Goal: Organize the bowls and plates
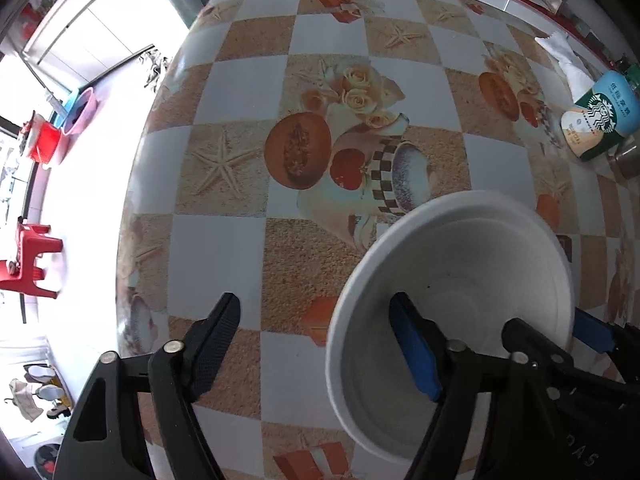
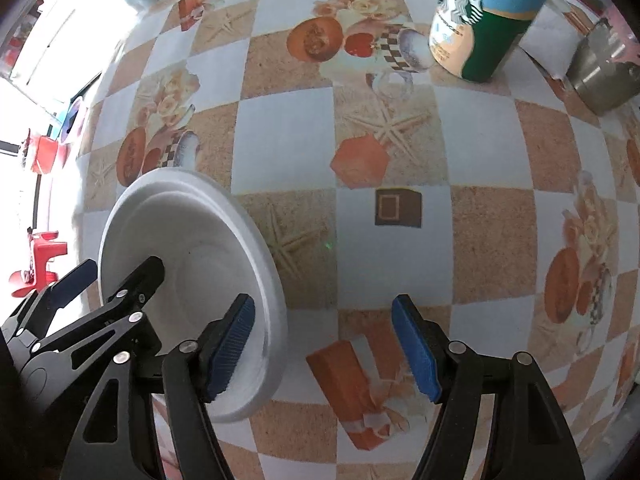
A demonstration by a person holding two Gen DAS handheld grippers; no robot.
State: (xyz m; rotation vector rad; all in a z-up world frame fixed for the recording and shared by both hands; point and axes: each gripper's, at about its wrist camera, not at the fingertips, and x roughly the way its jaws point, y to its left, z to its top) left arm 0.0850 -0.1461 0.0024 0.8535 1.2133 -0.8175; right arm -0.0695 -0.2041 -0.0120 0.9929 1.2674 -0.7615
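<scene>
Both grippers hover over the checkered tablecloth (image 1: 224,248) with jaws spread wide and nothing clamped. From the left, the left gripper (image 1: 316,344) straddles the near rim of a white bowl (image 1: 460,288), one pad outside it over the cloth, the other inside. Beside it, the right gripper (image 2: 324,344) has one blue pad over the same bowl's right edge and the other above bare cloth. Farther right, well apart, stand a Starbucks pouch (image 2: 484,20) and a metal cup (image 2: 604,76).
</scene>
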